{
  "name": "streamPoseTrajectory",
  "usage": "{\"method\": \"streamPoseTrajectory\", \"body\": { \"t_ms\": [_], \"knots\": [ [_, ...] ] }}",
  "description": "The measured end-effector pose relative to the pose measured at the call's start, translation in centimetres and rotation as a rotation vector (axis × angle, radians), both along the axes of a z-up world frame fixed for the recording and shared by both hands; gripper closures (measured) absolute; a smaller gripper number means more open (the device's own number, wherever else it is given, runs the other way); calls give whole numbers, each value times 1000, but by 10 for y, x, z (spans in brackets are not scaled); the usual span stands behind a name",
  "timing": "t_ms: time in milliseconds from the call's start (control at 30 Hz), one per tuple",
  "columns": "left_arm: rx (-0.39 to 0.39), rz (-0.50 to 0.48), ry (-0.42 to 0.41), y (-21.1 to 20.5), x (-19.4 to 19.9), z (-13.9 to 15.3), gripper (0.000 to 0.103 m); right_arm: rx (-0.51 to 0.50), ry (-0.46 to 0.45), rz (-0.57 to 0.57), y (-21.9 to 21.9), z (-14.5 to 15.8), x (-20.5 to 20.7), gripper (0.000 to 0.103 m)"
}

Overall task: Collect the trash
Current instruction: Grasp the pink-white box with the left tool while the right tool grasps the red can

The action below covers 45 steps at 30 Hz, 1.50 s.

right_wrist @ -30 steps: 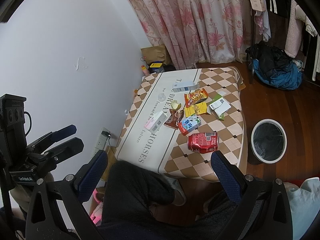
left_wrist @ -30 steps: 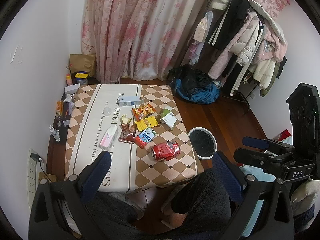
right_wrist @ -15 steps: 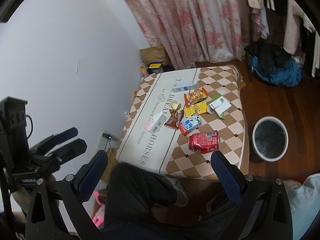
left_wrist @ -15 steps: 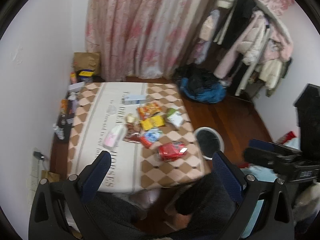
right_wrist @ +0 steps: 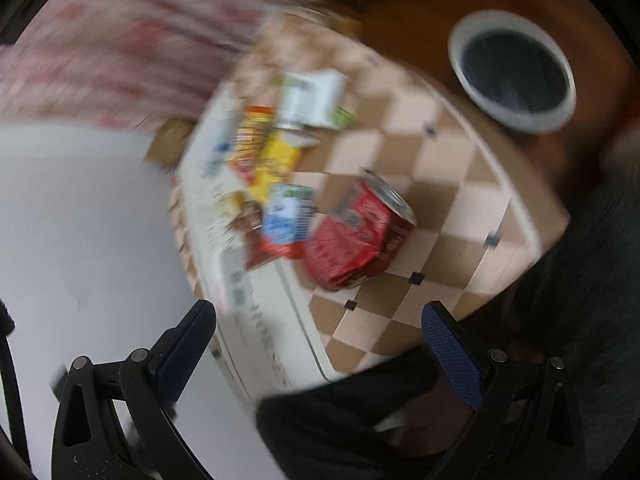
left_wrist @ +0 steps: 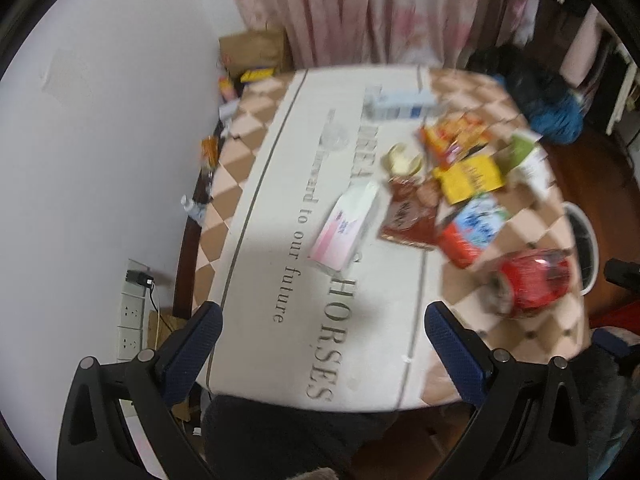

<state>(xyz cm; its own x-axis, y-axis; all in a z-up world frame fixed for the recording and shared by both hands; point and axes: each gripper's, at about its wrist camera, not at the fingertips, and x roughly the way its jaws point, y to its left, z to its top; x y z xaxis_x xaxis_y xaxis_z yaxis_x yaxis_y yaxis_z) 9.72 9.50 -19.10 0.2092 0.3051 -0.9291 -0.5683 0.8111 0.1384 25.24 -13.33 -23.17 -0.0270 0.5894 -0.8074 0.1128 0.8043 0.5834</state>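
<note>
A crushed red can (left_wrist: 534,280) (right_wrist: 358,238) lies near the table's front right corner. Beside it are a blue-and-red carton (left_wrist: 472,230) (right_wrist: 286,218), a brown wrapper (left_wrist: 408,216), yellow (left_wrist: 470,178) (right_wrist: 276,164) and orange (left_wrist: 454,138) snack packets, a green-white carton (left_wrist: 522,156) (right_wrist: 312,98) and a pink tissue pack (left_wrist: 346,228). My left gripper (left_wrist: 322,322) hangs open over the table's near edge. My right gripper (right_wrist: 318,322) is open too, just short of the can. The white bin (right_wrist: 512,70) (left_wrist: 582,240) with a dark liner stands on the floor to the right.
The checked tablecloth (left_wrist: 280,240) covers a low table against a white wall (left_wrist: 100,140). A person's dark-clad legs (left_wrist: 288,440) sit under the near edge. Pink curtains (left_wrist: 360,8), a paper bag (left_wrist: 252,46) and a blue bundle (left_wrist: 556,114) lie beyond. Both views are blurred.
Both grippers have dropped and moved in towards the table. The right view has swung and tilted over the can and bin; the left now looks over the table's left half.
</note>
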Motion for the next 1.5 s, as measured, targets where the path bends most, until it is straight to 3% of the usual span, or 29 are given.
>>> {"method": "streamPoseTrajectory", "body": {
  "t_ms": [133,300,367,433,500,633,700,967,1033,1300,1500],
  "knots": [
    [-28,-22,56,23,23,-34,0,-24,67,-69,13,-59,10,0],
    [-73,-95,124,43,57,-70,0,-48,97,-94,33,-96,19,0],
    [-88,-121,147,47,66,-81,1,-71,84,-84,43,-104,23,4],
    [-120,-155,169,52,77,-97,4,-98,80,-57,55,-105,30,15],
    [-130,-163,193,56,82,-108,14,-129,71,-7,67,-105,37,20],
    [-186,-141,202,65,89,-125,61,-208,31,110,94,-103,51,22],
    [-206,-117,179,67,87,-125,69,-210,34,151,102,-107,52,23],
    [-177,-33,143,48,57,-126,70,-187,-43,200,101,-103,50,36],
    [-156,-4,135,41,46,-124,70,-155,-63,214,100,-100,47,59],
    [-77,41,96,8,25,-102,70,-208,-161,296,89,-88,31,59],
    [-41,50,23,7,50,-64,70,-206,-228,339,71,-66,18,59]
  ]
}}
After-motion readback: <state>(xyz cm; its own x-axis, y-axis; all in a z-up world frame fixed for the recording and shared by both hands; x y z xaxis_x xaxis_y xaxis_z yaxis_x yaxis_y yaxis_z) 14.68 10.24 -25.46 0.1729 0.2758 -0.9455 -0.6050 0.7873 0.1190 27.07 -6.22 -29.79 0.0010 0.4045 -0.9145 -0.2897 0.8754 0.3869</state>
